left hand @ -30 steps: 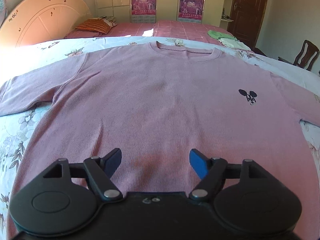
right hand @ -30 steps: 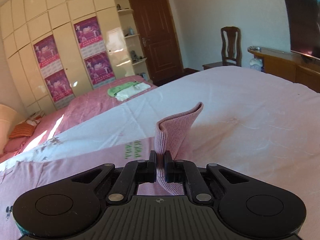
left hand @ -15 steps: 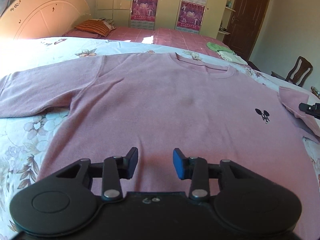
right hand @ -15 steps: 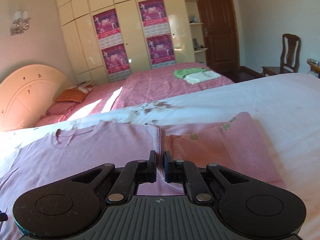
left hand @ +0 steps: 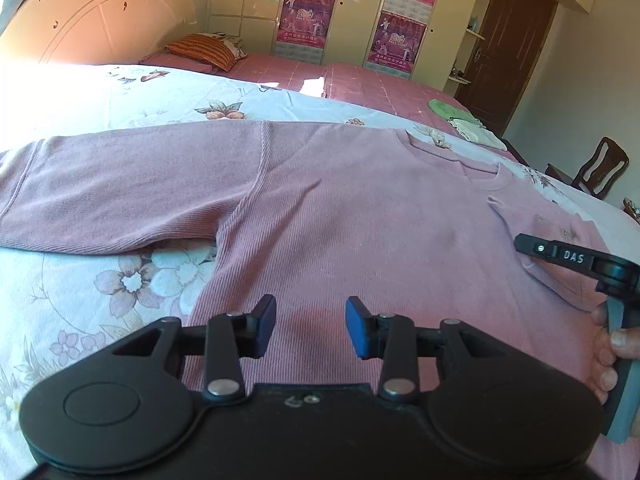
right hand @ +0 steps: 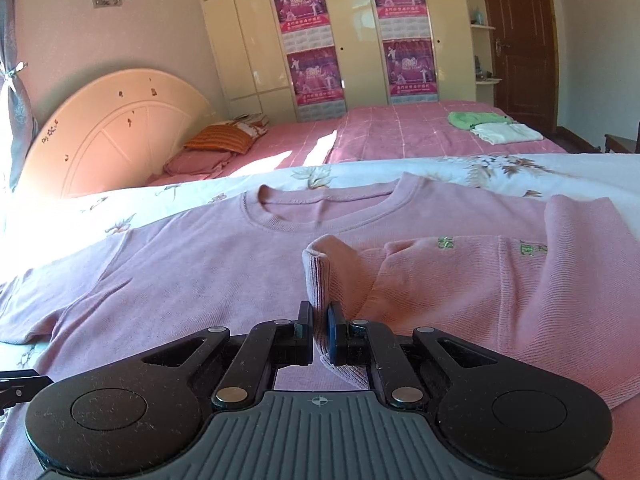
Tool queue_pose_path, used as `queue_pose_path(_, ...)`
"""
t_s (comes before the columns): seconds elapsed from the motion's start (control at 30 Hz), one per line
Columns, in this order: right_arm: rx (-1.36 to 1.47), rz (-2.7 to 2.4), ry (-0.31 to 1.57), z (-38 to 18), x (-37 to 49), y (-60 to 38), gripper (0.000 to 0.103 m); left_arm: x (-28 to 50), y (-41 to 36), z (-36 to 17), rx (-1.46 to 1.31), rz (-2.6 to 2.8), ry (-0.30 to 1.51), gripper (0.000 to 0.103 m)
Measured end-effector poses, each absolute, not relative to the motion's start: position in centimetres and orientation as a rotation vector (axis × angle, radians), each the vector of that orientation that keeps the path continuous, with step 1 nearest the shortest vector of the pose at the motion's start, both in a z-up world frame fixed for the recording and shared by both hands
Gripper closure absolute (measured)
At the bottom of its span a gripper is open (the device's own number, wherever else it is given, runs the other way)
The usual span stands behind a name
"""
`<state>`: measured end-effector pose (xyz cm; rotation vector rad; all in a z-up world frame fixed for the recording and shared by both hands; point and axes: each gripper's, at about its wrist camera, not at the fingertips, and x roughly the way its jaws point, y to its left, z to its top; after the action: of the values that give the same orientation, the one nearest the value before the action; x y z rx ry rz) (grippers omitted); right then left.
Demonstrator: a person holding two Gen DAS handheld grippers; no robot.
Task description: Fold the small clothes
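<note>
Pink ribbed knit is pinched between the blue pads of my right hand-held gripper (right hand: 320, 334): it is the cuff of the right sleeve (right hand: 472, 280), carried in over the chest of the sweater (right hand: 192, 276), with the sleeve lying folded across the body and green stitching showing on it. In the left wrist view that same gripper comes in from the right edge, a person's fingers (left hand: 608, 340) wrapped around its grey handle.

My left hand-held gripper (left hand: 311, 330) points down at the lower front of the sweater, near the hem. Its jaws have just been closing and now stand partly spread, with nothing between the pads; the cloth lies flat below them.

The sweater is spread front up on a bed with a pale floral bedspread (left hand: 120, 288), its other sleeve (left hand: 120, 192) stretched out flat to the left. Beyond lies a second bed (right hand: 400, 132) under a pink checked cover, with an orange striped pillow (right hand: 220, 138) by the rounded cream headboard (right hand: 116, 128) and folded green and white clothes (right hand: 492, 126) at its far end. Cream wardrobes (right hand: 356, 40) with purple posters stand behind, a dark wooden door (right hand: 520, 40) to their right, a wooden chair (left hand: 600, 168) nearby.
</note>
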<state>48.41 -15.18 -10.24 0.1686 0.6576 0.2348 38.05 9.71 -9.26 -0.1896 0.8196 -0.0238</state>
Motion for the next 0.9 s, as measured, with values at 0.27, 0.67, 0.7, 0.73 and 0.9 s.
queue_pose_path(0.27,0.229,0.157,0.639,-10.1,45.3,-18.9,0.095,41.7,6.0,-9.8,-0.264,-0.218,0.814,0.046)
queue_pose_path(0.67,0.386,-0.126,0.631,-9.1,39.1,-30.3,0.078,50.5,-3.7,-13.0,-0.356,-0.394,0.896,0.061)
queue_pose_path(0.7,0.402,-0.145,0.621,-9.1,38.7,-31.1,0.052,51.2,-4.1,-13.1,-0.367,-0.397,0.906,0.077)
queue_pose_path(0.73,0.413,-0.163,0.603,-9.0,38.1,-31.7,0.040,51.7,-4.3,-13.3,-0.375,-0.403,0.912,0.097)
queue_pose_path(0.9,0.490,-0.170,0.587,-8.7,37.4,-33.4,0.040,50.7,-4.5,-11.0,-0.332,-0.393,0.777,0.097)
